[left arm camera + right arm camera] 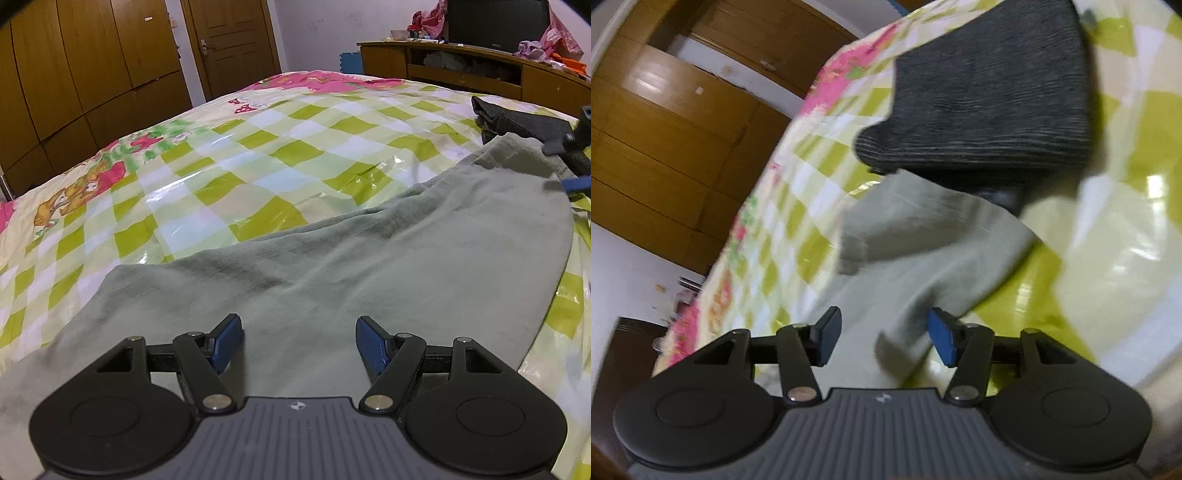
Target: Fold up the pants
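Both tools gape empty over the grey-green pants [332, 251]: left tool [299, 341], right tool [882, 338]

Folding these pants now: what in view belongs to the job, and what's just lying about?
Job:
grey-green pants
left gripper, open
right gripper, open over the pants

Lying about:
dark grey garment
checked bed cover
clothes pile on the cabinet

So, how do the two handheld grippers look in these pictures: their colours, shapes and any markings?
Both look alike. The left gripper and the right gripper each have a dark grey ribbed body with a small pale emblem, two round black discs at the sides, black link arms with silver pins, and flat fingers with blue textured pads. No cables, hands or sleeves show.
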{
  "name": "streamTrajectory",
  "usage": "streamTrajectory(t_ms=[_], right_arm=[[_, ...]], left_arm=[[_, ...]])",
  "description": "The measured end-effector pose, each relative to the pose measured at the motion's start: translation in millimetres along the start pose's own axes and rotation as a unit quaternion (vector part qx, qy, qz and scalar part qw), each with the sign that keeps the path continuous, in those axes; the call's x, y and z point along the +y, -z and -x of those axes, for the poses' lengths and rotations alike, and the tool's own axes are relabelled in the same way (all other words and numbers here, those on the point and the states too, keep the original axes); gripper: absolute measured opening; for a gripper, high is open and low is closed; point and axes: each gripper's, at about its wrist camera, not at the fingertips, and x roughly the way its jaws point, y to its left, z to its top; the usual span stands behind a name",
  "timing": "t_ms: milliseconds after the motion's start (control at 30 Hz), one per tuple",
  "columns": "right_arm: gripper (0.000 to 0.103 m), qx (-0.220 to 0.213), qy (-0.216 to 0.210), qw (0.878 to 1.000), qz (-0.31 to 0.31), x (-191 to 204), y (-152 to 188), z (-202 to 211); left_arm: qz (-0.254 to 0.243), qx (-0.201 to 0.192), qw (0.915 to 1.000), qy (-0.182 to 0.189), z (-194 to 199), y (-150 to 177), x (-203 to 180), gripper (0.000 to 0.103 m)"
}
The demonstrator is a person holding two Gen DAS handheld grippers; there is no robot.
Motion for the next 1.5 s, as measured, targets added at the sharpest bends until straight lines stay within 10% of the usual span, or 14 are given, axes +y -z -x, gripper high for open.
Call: streamTrajectory(t_ms=[300, 667, 900, 1067, 1267, 1500], right_arm=[[0.057, -0.042, -0.071, 0.996, -0.020, -6, 7, -13], [0.057, 0.012, -0.033, 0.999, -0.017, -12, 11, -15], [0.059, -0.059, -0.136, 0.987, -0.062, -8, 17, -20], [0.066, -0.033, -0.078, 0.995, -0.053, -13, 21, -33], [0.066, -0.036, -0.110, 0.989, -0.091, -13, 7, -56], [0.023, -0.010, -0.099, 0.994, -0.048, 6, 7, -66]], left_arm=[[0.004, 0.003, 1.0000, 0.003, 0, 1, 1, 0.081], [0.004, 0.005, 1.0000, 0.003, -2, -1, 0, 0.081], [0.005, 0.009, 0.9999, 0.003, -2, -2, -2, 0.081], [0.008, 0.010, 0.9999, 0.004, -4, -2, -4, 0.081], [0.013, 0.008, 0.9999, -0.002, 2, 0, -3, 0.081], [0.007, 0.006, 0.9996, -0.027, 29, 18, 15, 0.081]])
